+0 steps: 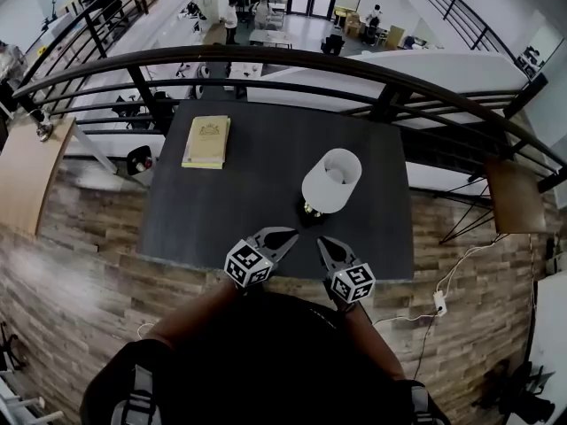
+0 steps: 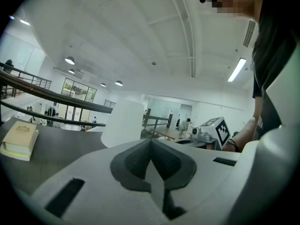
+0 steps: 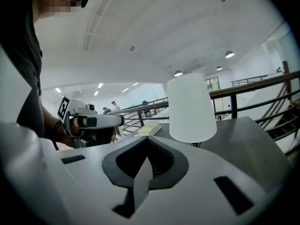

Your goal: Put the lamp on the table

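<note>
One lamp [image 1: 331, 181] is standing upright on the dark table [image 1: 257, 211], toward its near right part. Its white shade is widening slightly toward the bottom, plain and smooth, with its open top showing from above. The shade is sitting over a small dark base, where a glint of brass-coloured metal is showing just under the rim. Nothing is touching the lamp. The left gripper [image 1: 286, 235] and the right gripper [image 1: 323, 243] are both hanging over the table's near edge, just short of the lamp, with their tips pointing toward it. Each claw is sitting fully closed, its two jaws pressed together with nothing between them. A yellowish book [image 1: 206, 142] is lying flat near the table's far left corner, well apart from the lamp, and a dark curved railing [image 1: 292, 58] is running past the table's far side.
</note>
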{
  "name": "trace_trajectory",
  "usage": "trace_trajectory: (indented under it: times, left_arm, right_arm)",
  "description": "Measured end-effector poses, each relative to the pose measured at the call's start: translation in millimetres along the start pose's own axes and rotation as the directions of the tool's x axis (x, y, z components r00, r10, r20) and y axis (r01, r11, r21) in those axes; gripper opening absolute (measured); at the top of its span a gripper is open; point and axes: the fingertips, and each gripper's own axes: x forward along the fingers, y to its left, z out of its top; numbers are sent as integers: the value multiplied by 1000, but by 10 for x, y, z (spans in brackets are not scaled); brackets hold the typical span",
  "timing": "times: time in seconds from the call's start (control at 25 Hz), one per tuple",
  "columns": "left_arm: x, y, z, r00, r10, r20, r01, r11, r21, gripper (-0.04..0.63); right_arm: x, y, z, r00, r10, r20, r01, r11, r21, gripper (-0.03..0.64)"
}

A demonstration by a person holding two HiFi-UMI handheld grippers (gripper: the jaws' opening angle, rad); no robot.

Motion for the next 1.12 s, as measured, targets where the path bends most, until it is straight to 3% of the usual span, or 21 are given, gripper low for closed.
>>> trace_trajectory:
  times: [0.24, 0.56, 0.8, 1.12]
  left_arm:
    - [241, -390, -31, 992, 123, 30, -122, 992, -38, 9]
    - [695, -1224, -449, 987, 158, 0, -158, 986, -52, 9]
    - [647, -1497, -556, 969, 246, 7, -245, 966, -80, 9]
    - [301, -1759, -671, 953, 304, 1, -303, 950, -79, 9]
  right_arm:
    - [-550, -34, -62, 998, 55, -24, -57, 997, -61, 15]
    - [-1346, -159, -386, 990, 132, -55, -135, 989, -51, 15]
    - [-1701, -166, -486, 984, 171, -48, -173, 984, -47, 15]
    - [-1834, 96, -583, 978, 205, -37, -207, 978, -41, 15]
